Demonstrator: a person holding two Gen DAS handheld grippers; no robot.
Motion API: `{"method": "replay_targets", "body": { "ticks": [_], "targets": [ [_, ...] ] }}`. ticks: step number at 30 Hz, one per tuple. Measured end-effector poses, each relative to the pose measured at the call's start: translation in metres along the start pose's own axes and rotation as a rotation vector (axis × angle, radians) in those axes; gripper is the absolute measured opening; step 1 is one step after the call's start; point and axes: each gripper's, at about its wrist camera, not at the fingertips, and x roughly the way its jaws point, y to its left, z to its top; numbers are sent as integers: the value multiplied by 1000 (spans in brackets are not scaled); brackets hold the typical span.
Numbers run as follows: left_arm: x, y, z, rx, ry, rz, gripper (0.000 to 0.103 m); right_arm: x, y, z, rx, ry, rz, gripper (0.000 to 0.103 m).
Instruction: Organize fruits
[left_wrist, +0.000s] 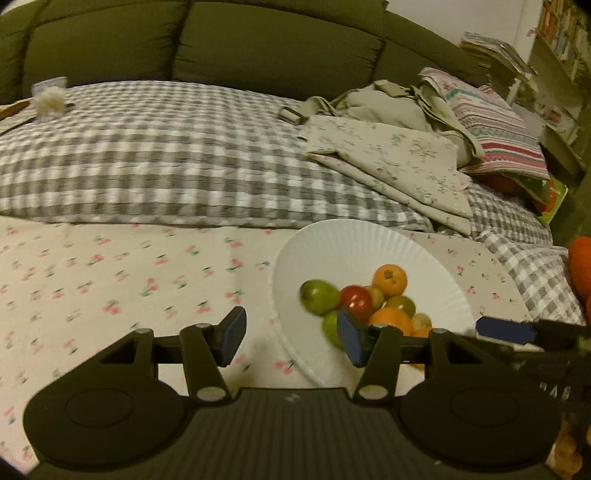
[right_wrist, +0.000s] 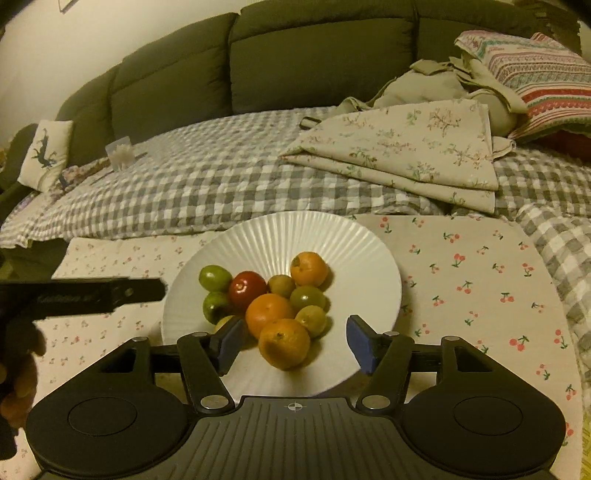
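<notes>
Two empty, spread claws, left (left_wrist: 291, 336) and right (right_wrist: 293, 341), above cherry-print cloth (right_wrist: 461, 280) before green sofa (right_wrist: 314, 55).

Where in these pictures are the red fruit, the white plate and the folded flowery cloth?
red fruit (right_wrist: 246, 294): right wrist view, middle of its shiny skin.
white plate (right_wrist: 295, 230): right wrist view, bare ribbed far rim.
folded flowery cloth (right_wrist: 406, 147): right wrist view, middle of its top layer.

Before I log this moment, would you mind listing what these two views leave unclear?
- Left wrist view: the right gripper finger covers the nearest fruit on the white plate, so no count there.
- Left wrist view: orange object cut off by the right edge; unidentifiable.
- Right wrist view: a yellow-green fruit sits half hidden behind the left finger.
</notes>
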Motion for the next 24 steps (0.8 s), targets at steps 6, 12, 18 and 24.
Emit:
{"method": "replay_targets", "body": {
  "ticks": [6,12,18,24],
  "targets": [
    [-32,5,-18,-18,-3,43,60,-19,16,-8,-42,-7,-1,70],
    [-68,1,-37,-29,-5,88,67,-54,40,-14,-102,-27,13,80],
    [-102,-9,-59,-1,-36,133,90,-90,65,-24,-143,-46,25,89],
    [-118,-19,-86,12,-8,169,97,-118,75,-49,-121,-53,1,96]
  ]
}}
